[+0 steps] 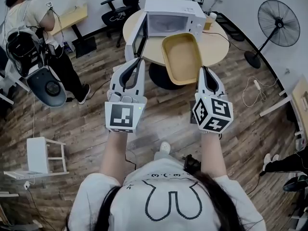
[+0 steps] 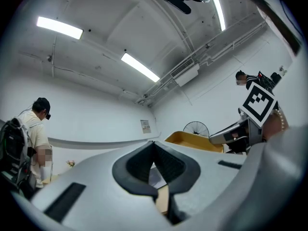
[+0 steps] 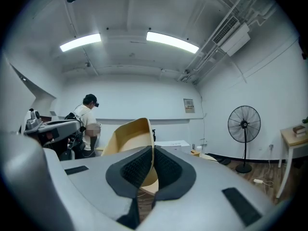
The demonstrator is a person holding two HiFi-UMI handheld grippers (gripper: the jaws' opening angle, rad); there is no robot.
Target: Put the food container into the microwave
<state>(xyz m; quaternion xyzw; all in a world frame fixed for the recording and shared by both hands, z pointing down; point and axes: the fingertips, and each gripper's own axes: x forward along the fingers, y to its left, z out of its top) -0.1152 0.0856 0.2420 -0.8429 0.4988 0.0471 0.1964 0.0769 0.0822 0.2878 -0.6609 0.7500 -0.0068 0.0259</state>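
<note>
Right gripper (image 1: 202, 70) fingers pinching food container (image 1: 182, 57) rim; left gripper (image 1: 139, 60) fingers pressed together, empty; microwave (image 1: 175, 13) door open.

The food container (image 1: 182, 57) hides part of the table (image 1: 217, 46).

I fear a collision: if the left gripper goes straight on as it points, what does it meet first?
Probably the open microwave door, just ahead of the left gripper; depth is unclear.

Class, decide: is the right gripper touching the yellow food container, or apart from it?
Touching. The right gripper view shows the right gripper with its fingers closed on the thin rim of the food container, no gap on either side.
</note>
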